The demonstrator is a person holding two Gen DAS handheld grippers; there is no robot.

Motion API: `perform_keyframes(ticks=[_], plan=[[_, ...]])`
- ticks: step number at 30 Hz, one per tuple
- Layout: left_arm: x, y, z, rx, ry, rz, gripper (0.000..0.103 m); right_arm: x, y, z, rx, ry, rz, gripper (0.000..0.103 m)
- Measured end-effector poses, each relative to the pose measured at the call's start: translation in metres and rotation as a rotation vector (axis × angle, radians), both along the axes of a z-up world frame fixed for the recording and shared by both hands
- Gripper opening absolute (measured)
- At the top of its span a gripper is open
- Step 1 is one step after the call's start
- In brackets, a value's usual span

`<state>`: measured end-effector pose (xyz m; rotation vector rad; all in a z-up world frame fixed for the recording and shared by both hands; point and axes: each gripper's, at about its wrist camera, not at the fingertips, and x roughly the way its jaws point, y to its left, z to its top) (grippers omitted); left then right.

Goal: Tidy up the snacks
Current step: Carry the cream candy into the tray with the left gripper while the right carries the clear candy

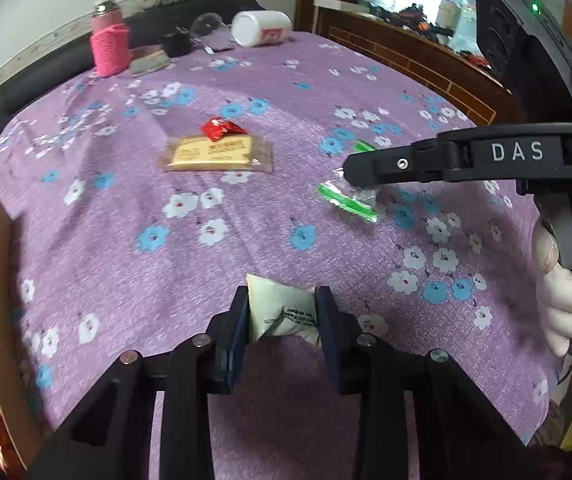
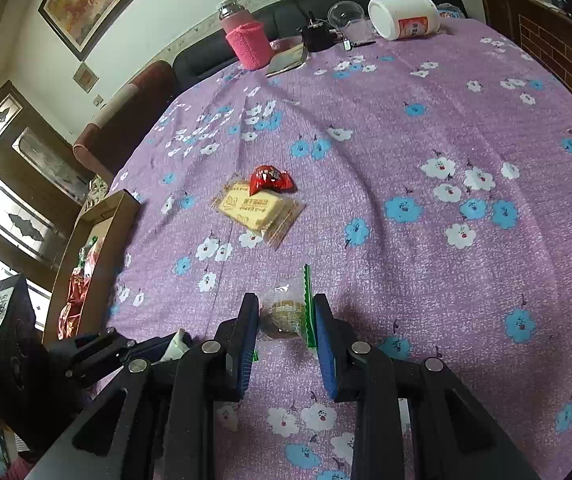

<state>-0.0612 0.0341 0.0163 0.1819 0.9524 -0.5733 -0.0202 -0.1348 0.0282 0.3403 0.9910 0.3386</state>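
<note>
Closest in on the left wrist view: left tongs (image 1: 282, 312) pinching a pale cream snack packet (image 1: 282, 312), pads pressed on both its sides, packet sitting low on the purple flowered tablecloth (image 1: 246, 232) at about 6 o'clock. Over at 3 o'clock, a gloved hand (image 1: 566, 300) wrapped around the handle of the other tool, its black arm reaching in over a clear wrapper with green edges (image 1: 348, 200). Same story up close on the right wrist view: right tongs (image 2: 286, 320) clamped on that clear green-edged snack (image 2: 286, 312), something brownish inside, resting on the cloth at 6 o'clock. Off at 8 o'clock there, the left tool with a bit of the pale packet peeking out. Further out, around the middle of the table: a yellow biscuit pack in clear wrap (image 2: 254, 208) with a red foil candy (image 2: 271, 180) touching its far edge. At 9 o'clock, hugging the table edge, a cardboard box (image 2: 102, 240) with red and green wrapped snacks already inside. Way back at 12 o'clock: a pink bottle in a knit sleeve (image 2: 246, 36), a small black thing (image 2: 318, 36) (can't tell what), a clear cup tipped over (image 2: 346, 14), and a white jar lying on its side (image 2: 404, 16).
</note>
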Motion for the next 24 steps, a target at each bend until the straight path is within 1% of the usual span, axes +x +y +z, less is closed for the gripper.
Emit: perform_keyframes(ticks=[2,5,8,11,14,17,20,24], plan=[[-0.002,0.010,0.003,-0.028,0.003,0.028,0.030,-0.001,0.003,0.003,0.003,-0.004,0.003,0.029],[-0.007,0.033,0.014,-0.099,0.006,0.077,0.030,-0.002,0.011,0.009,0.002,-0.012,0.017,0.029],[-0.013,0.067,0.032,-0.191,-0.005,0.149,0.030,-0.002,0.029,0.017,0.002,-0.026,0.051,0.029],[-0.017,0.106,0.052,-0.242,-0.034,0.230,0.030,-0.001,0.053,0.027,0.009,-0.041,0.101,0.029],[-0.013,0.148,0.067,-0.259,-0.062,0.330,0.031,0.002,0.084,0.037,0.009,-0.055,0.159,0.029],[-0.006,0.187,0.071,-0.258,-0.073,0.427,0.031,0.004,0.122,0.046,0.014,-0.071,0.230,0.030],[-0.004,0.223,0.066,-0.270,-0.055,0.504,0.031,0.003,0.163,0.054,0.012,-0.086,0.305,0.030],[-0.011,0.249,0.051,-0.281,-0.020,0.563,0.031,0.006,0.215,0.056,-0.001,-0.092,0.392,0.030]])
